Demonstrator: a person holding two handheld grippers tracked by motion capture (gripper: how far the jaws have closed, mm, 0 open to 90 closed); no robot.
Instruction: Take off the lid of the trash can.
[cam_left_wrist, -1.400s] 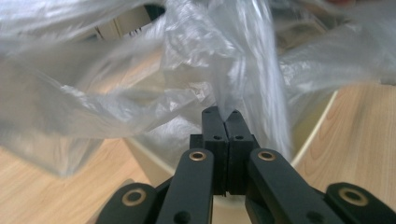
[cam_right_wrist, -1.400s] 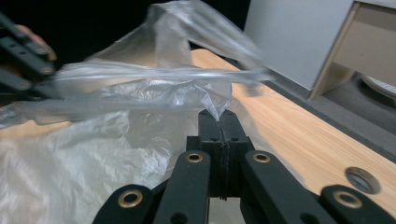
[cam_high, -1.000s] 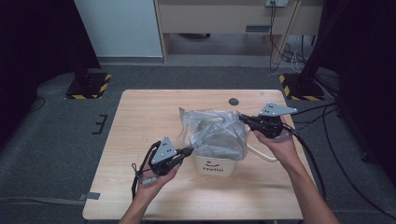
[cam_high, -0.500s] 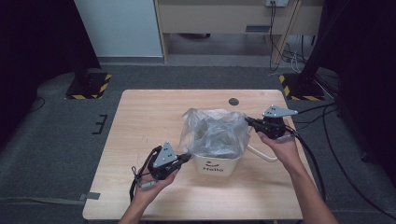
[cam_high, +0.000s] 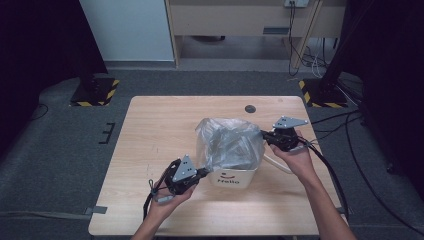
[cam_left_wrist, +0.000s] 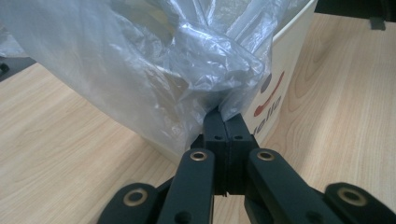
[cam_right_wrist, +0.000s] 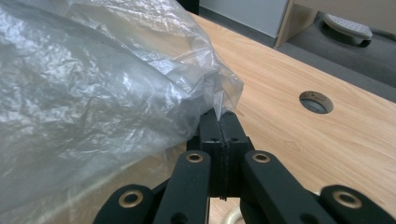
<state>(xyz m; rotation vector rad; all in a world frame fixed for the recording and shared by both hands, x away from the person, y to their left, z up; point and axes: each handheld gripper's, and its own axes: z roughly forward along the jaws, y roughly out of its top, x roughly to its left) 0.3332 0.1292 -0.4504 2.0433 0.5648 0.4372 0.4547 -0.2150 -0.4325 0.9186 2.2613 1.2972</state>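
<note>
A clear plastic bag (cam_high: 230, 142) sits in a white bucket (cam_high: 235, 177) printed with a smile and the word "Hello", near the middle of the wooden table (cam_high: 150, 130), its film billowing above the rim. The left gripper (cam_left_wrist: 226, 123) has its jaws clenched on a fold of the bag at the bucket's near-left side; the right gripper (cam_right_wrist: 219, 126) has its jaws pinched on the film's edge at the far-right side. The two grips pull the bag's mouth apart across the bucket.

The film is thin and crinkled, and each grip holds just a small tuck. Judging from that, a harder pull outward could tear the plastic or let it slip free of one pair of jaws, and an upward tug could lift the liner out of the bucket or tip the bucket, which looks light.

The table is pale wood with a round cable hole (cam_high: 250, 108) near its far edge. Beyond lie grey carpet, a yellow-and-black striped base (cam_high: 95, 92) on each side, trailing cables and a wooden cabinet.
</note>
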